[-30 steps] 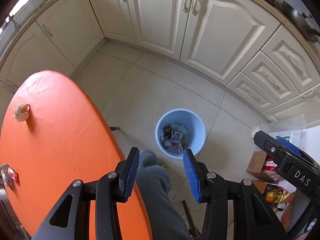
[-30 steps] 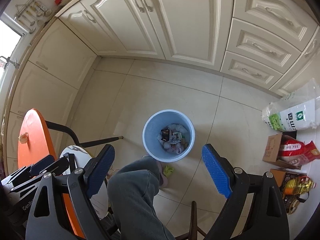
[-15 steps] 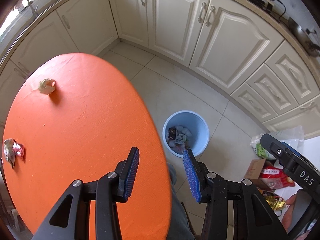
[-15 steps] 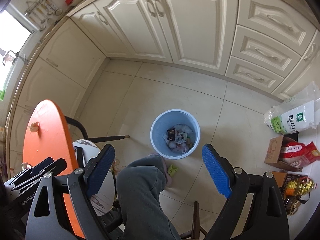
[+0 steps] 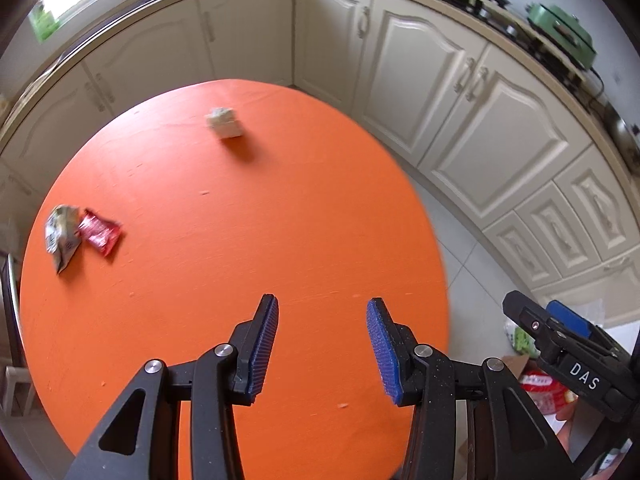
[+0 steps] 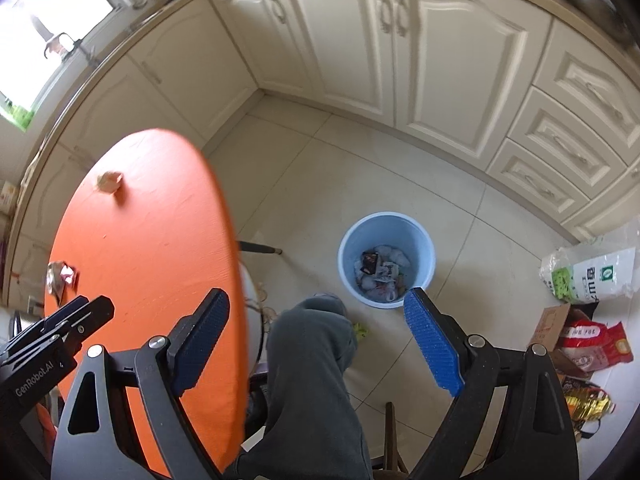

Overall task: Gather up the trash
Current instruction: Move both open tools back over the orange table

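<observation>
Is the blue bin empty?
No, the blue bin on the floor already has crumpled papers and wrappers lying in its bottom.

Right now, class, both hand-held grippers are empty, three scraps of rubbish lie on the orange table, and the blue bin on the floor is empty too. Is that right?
Not quite: the blue bin is not empty. The right wrist view shows wrappers and crumpled paper inside it. The rest holds: the left hand-held gripper and right hand-held gripper carry nothing, and the orange table holds a paper wad, a red wrapper and a pale wrapper.
</observation>
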Motion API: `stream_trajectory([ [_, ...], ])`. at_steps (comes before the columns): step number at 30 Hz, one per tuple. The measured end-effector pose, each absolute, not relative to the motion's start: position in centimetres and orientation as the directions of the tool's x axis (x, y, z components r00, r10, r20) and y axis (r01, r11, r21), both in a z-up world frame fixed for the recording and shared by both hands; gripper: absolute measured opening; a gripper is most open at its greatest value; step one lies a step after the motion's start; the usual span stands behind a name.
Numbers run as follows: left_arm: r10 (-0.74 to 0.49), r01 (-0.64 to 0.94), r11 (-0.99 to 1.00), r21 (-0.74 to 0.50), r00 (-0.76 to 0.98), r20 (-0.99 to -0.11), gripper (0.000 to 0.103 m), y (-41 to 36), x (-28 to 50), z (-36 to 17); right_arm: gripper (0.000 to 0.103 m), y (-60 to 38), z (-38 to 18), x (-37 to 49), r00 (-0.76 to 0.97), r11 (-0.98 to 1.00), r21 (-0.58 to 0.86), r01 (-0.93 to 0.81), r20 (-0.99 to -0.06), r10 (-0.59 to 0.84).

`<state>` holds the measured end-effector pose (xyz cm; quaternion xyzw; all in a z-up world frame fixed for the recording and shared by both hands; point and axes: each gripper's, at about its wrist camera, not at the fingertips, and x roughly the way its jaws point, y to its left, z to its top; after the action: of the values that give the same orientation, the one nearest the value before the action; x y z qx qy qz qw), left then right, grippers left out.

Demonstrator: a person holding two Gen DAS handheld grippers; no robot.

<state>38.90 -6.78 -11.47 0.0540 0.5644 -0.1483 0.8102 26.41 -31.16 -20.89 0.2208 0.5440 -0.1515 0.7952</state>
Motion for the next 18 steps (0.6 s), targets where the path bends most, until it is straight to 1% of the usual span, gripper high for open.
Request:
stream_trajectory([
  [11, -0.146, 0.112, 0.987, -0.114, 0.341, -0.929, 0.042, 7.1, 37.8, -9.8, 0.091, -19.2, -19.0, 31.5, 0.389, 0.942, 0.150, 0.299, -0.921, 0.023],
  [18, -0.131, -0.042, 0.987, -0.156, 0.351, -0.927, 0.043, 14.8, 37.7, -9.2, 0.091, -10.5, -19.3, 36.0, 0.358, 0.990, 0.107, 0.092, -0.931, 0.067],
])
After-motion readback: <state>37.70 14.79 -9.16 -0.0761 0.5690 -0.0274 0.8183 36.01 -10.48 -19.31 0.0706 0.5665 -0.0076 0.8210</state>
